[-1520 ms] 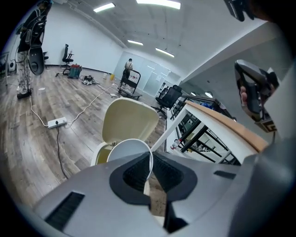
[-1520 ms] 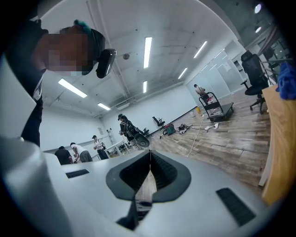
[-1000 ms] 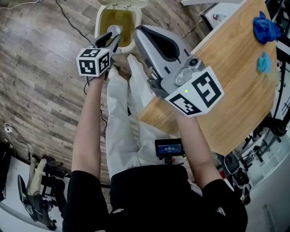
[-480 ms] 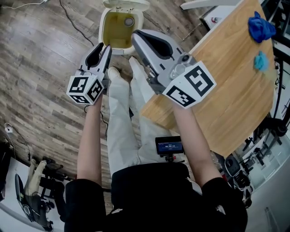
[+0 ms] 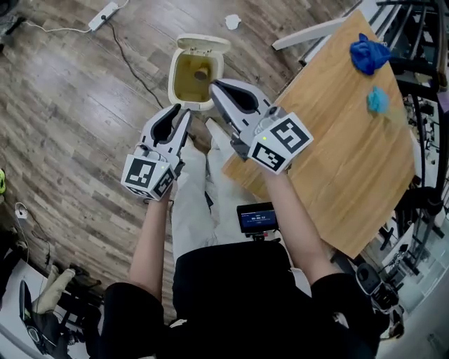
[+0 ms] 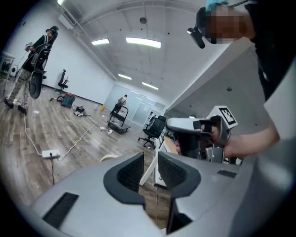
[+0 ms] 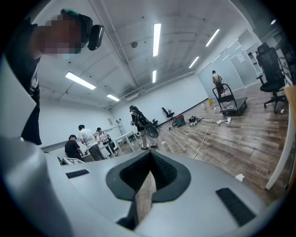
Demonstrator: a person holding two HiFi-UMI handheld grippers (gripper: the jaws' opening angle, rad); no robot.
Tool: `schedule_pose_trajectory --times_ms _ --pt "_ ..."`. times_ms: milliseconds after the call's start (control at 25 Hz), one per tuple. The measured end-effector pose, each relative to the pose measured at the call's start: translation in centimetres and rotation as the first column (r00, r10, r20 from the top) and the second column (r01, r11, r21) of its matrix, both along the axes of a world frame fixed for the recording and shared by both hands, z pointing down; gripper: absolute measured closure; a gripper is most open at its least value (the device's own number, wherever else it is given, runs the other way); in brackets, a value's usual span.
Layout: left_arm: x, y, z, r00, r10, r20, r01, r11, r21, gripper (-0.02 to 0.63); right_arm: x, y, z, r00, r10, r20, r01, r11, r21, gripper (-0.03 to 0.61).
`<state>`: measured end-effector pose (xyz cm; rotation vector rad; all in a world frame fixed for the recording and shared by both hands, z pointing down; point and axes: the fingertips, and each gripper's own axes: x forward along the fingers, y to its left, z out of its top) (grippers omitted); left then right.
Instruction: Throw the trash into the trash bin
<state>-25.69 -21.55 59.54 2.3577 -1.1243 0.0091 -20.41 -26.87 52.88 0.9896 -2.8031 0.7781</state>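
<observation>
The cream trash bin stands on the wood floor with its lid up, and a small round piece of trash lies inside it. My left gripper hangs just short of the bin's near rim, its jaws closing with a narrow gap and nothing between them. My right gripper hovers over the bin's right rim, shut and empty. Two blue crumpled pieces lie on the wooden table.
The table's corner sits close right of the bin. A small screen on a stand is by the person's legs. A power strip, its cable and a white scrap lie beyond. People stand far off.
My left gripper was over the bin with the round piece at its tips; the piece now lies in the bin. Both grippers have risen and drawn back from the bin.
</observation>
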Motion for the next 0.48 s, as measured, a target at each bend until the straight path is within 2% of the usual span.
schedule_pose_trajectory --times_ms 120,240,480 --pt "-0.1 -0.1 -6.7 1.000 0.021 -0.009 -0.020 0.996 0.092 0.511 0.3 1.1 -4.7 1.000 0.012 0.017 -0.013 0.999 0.039 0.581" --pt "0.7 1.4 -12.7 0.999 0.039 -0.018 -0.036 0.990 0.139 0.512 1.7 3.3 -9.5 0.999 0.025 0.037 -0.028 0.997 0.076 0.581" --pt "2.0 11.3 -22.7 0.994 0.091 -0.054 -0.075 0.968 0.241 0.511 2.6 13.2 -16.6 0.998 0.028 0.047 -0.035 0.990 0.134 0.581"
